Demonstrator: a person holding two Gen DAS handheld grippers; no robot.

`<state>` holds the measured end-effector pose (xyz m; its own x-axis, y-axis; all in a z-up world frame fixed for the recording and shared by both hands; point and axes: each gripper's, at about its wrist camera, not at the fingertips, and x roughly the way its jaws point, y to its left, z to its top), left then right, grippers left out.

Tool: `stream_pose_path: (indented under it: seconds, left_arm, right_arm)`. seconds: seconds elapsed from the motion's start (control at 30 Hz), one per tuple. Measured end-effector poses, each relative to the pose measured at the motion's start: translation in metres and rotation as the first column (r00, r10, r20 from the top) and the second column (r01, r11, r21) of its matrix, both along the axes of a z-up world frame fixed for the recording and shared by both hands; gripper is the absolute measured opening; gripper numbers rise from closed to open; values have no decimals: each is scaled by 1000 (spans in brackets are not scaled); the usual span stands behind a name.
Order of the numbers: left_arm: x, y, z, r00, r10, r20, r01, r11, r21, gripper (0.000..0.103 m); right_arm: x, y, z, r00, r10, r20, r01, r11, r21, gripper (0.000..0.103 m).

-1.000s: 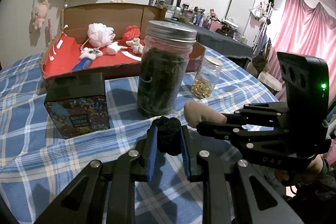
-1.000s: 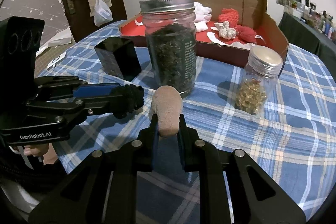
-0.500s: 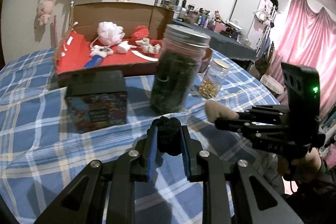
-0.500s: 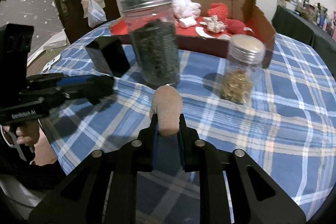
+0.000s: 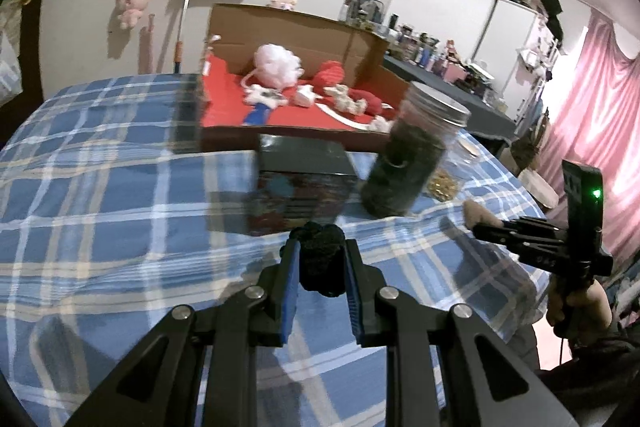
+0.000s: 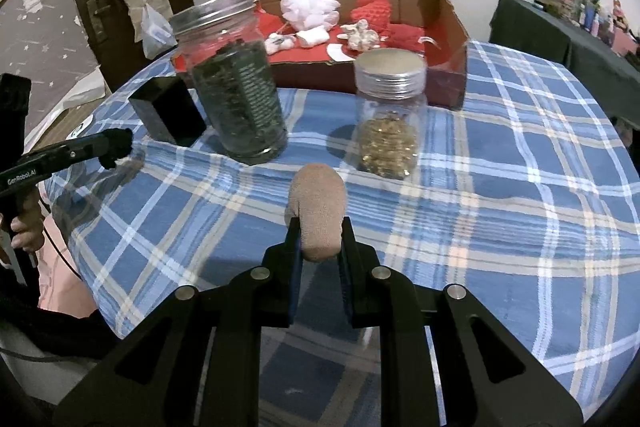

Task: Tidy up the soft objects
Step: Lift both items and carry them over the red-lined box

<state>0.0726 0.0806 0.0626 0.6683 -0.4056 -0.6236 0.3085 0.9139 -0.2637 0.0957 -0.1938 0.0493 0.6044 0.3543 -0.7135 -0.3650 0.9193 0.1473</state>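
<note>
Small jar (image 5: pixel 444 179) mostly hidden behind big jar (image 5: pixel 408 163), both motion-blurred; black box (image 5: pixel 304 187) print unreadable (smeared). Shelf clutter (image 6: pixel 576 7) too small. Desk (image 6: pixel 520 207) near edge cut off.

Tall jar (image 6: pixel 236 83) left of short jar (image 6: pixel 388 111) on the table (image 6: pixel 520 187), small box (image 6: pixel 168 111) left of the tall jar, cardboard box (image 6: pixel 452 39) behind them, soft items (image 6: pixel 308 11) inside it
</note>
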Motion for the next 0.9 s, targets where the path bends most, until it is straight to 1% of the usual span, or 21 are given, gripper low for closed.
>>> stream_pose_path:
  seconds: [0.23,0.4,0.53,0.63,0.77,0.9]
  left_arm:
    - [2,28,3,998,67,-3,-67,998,6,23]
    - [9,42,2,995,103,-6,-103,994,27,23]
    - [18,50,2,995,103,-2,-102,994,41,23]
    - [27,53,2,996,86,-2,-85,995,45,23]
    - [39,54,0,998,58,2,-58,996,69,23]
    - [52,56,-1,1000,20,12,-21,997,76,23]
  right_arm:
    - [5,-14,-1,999,-32,-17,32,999,-4,16]
    - [10,-23,0,998,-54,-25,54,998,-14,16]
    - [18,-32,-1,997,-73,-37,72,997,-20,16]
    - [25,-40,-2,995,-88,-45,87,996,-28,16]
    - [37,-50,-1,994,-96,-50,94,995,-29,16]
    - [49,-57,3,995,-96,-34,95,995,-42,16]
